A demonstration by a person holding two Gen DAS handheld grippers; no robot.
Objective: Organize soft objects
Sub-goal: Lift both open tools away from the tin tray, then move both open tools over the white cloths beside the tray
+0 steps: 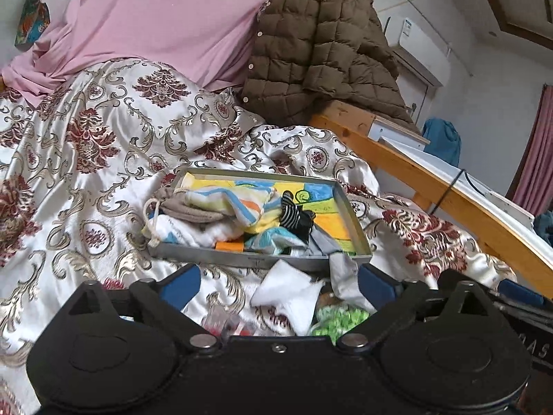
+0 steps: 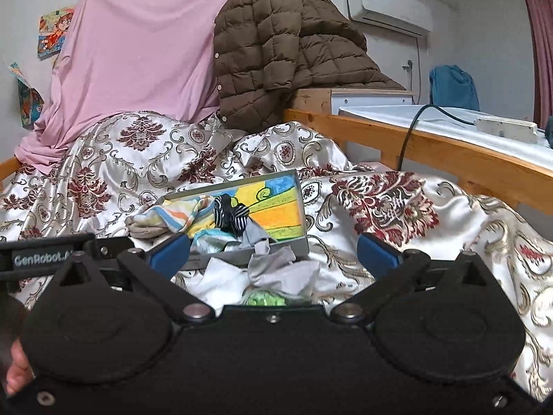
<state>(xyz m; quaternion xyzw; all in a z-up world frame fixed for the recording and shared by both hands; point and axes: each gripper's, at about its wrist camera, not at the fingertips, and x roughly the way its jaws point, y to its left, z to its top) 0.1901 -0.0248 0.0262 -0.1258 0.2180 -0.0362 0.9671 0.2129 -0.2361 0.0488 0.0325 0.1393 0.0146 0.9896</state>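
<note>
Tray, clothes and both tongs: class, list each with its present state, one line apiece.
Tray: tilted on the bedspread, part filled.
Striped sock: inside the tray.
White cloth: outside the tray, crumpled.
Grey cloth: draped over the tray's rim.
Left tongs: open, empty.
Right tongs: open, empty.

left claw (image 1: pixel 278 285): fingers spread wide | right claw (image 2: pixel 273 254): fingers spread wide

Glossy satin bedspread (image 1: pixel 103 131), matt grey metal tray (image 1: pixel 242 259) (painted-paper lining), quilted brown jacket (image 1: pixel 311 52), varnished wooden rail (image 2: pixel 432 145)
</note>
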